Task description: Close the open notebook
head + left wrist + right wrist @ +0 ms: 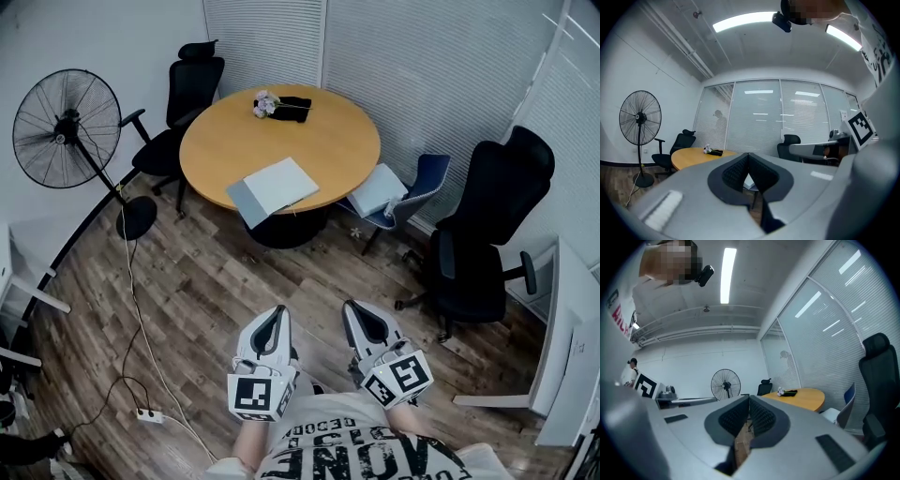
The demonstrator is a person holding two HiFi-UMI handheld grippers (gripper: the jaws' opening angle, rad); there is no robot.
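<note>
1. Noted left gripper [749, 155] shut, tips together, nothing held; right gripper [749, 397] likewise shut and empty.
2. Found both low by the body, well apart from the table [323, 141].
3. Spotted notebook [273, 187] lying open at the table's near edge, grey leaf to the left.
4. Approach first; part one pair of jaws before reaching.
5. Pinch one leaf's outer edge, swing over the spine, press flat. Probably best to steady the other leaf against sliding.
</note>
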